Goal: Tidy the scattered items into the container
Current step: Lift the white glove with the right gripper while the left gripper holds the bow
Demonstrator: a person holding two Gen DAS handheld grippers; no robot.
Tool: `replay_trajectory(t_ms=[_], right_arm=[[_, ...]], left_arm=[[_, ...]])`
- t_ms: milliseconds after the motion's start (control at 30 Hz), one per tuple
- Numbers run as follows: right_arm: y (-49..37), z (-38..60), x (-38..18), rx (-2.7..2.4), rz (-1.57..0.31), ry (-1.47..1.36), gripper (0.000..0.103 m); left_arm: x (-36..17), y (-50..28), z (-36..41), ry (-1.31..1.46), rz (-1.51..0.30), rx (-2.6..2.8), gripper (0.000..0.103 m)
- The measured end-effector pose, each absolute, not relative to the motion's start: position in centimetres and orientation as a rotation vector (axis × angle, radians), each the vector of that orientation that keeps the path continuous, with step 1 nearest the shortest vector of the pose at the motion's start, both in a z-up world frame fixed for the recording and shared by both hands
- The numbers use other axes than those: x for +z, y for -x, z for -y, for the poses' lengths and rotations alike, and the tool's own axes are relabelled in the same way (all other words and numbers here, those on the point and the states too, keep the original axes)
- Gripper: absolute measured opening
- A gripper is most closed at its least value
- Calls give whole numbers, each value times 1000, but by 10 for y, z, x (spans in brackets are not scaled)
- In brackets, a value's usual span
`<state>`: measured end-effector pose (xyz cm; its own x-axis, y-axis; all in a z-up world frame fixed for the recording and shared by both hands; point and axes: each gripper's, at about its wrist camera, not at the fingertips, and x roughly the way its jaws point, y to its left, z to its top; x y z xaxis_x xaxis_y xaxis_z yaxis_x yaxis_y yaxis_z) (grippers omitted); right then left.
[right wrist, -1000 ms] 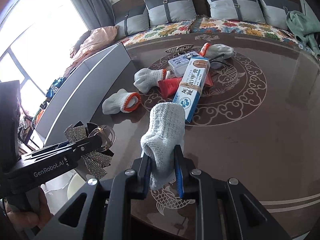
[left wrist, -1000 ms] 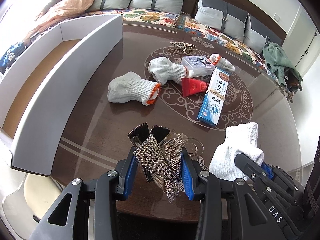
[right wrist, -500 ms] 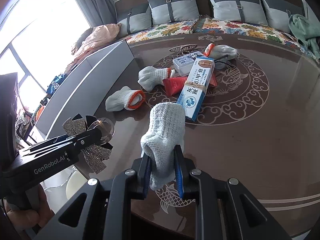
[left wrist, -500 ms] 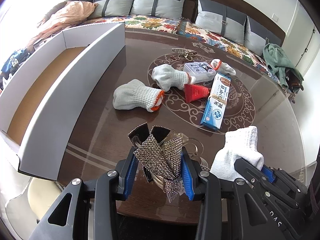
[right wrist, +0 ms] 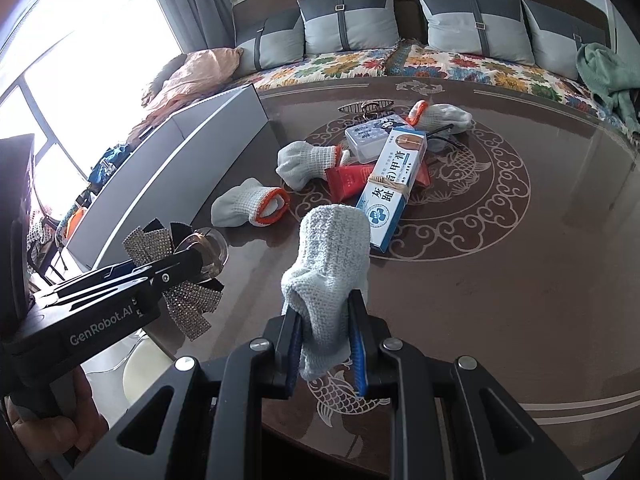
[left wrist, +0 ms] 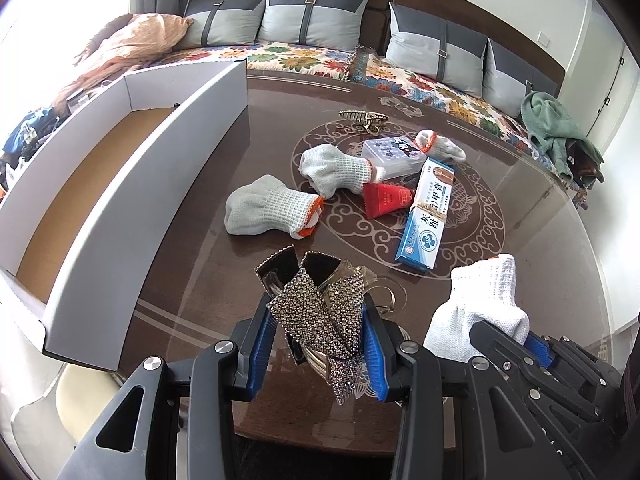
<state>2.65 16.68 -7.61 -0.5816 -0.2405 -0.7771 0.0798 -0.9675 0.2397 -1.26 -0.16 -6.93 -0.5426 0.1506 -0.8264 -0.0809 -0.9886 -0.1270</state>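
My left gripper (left wrist: 320, 340) is shut on a rhinestone bow hair clip (left wrist: 320, 308), held above the near table edge; it shows at the left of the right wrist view (right wrist: 176, 264). My right gripper (right wrist: 326, 332) is shut on a white knit glove (right wrist: 330, 264), also seen in the left wrist view (left wrist: 480, 304). The white open box (left wrist: 160, 176) with a brown floor stands at the table's left. Two gloves with orange cuffs (left wrist: 272, 210) (left wrist: 336, 166), a red pouch (left wrist: 386, 200), a blue-white carton (left wrist: 428, 216), a clear case (left wrist: 394, 152) and a third glove (left wrist: 440, 146) lie mid-table.
A gold hair claw (left wrist: 364, 118) lies at the far side of the round brown table (left wrist: 200, 280). A sofa with grey cushions (left wrist: 316, 20) runs behind it, with a green cloth (left wrist: 556, 128) at its right end. A pale stool (left wrist: 84, 392) stands below the table's near edge.
Both grippers have pulled back and risen slightly with their loads, so the table and box look farther away. The grips are unchanged.
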Motion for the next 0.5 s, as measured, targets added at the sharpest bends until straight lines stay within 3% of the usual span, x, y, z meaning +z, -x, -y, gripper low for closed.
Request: replay_trajectory(t_ms=[500], right_arm=[[-3,-128,-63,-2580,198,-1343,21]], left_arm=[[-58,26,49,1455,267,2624,40]])
